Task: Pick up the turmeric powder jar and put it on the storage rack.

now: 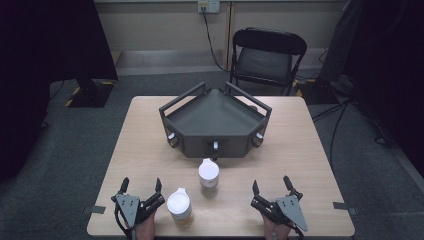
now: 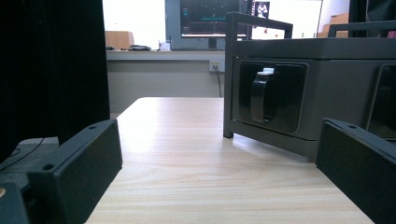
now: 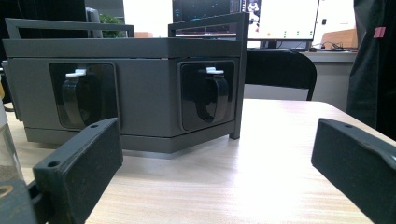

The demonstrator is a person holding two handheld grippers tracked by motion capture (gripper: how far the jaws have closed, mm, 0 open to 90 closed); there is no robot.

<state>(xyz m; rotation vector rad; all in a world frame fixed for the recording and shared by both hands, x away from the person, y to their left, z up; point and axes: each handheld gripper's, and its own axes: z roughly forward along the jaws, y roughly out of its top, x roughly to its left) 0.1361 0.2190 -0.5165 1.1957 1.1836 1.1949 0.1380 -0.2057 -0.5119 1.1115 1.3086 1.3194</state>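
Both grippers, left [image 1: 141,188] and right [image 1: 271,187], jaws apart, empty, at bottom edge flanking two jars [image 1: 180,206] [image 1: 208,175]; likely staged for pickup toward tray [image 1: 215,120].

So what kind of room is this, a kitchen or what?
Probably a lab or office workroom, not a kitchen. A light wooden table holds a dark grey angular metal rack, a black folding chair stands behind it, and computer monitors glow on a far desk.
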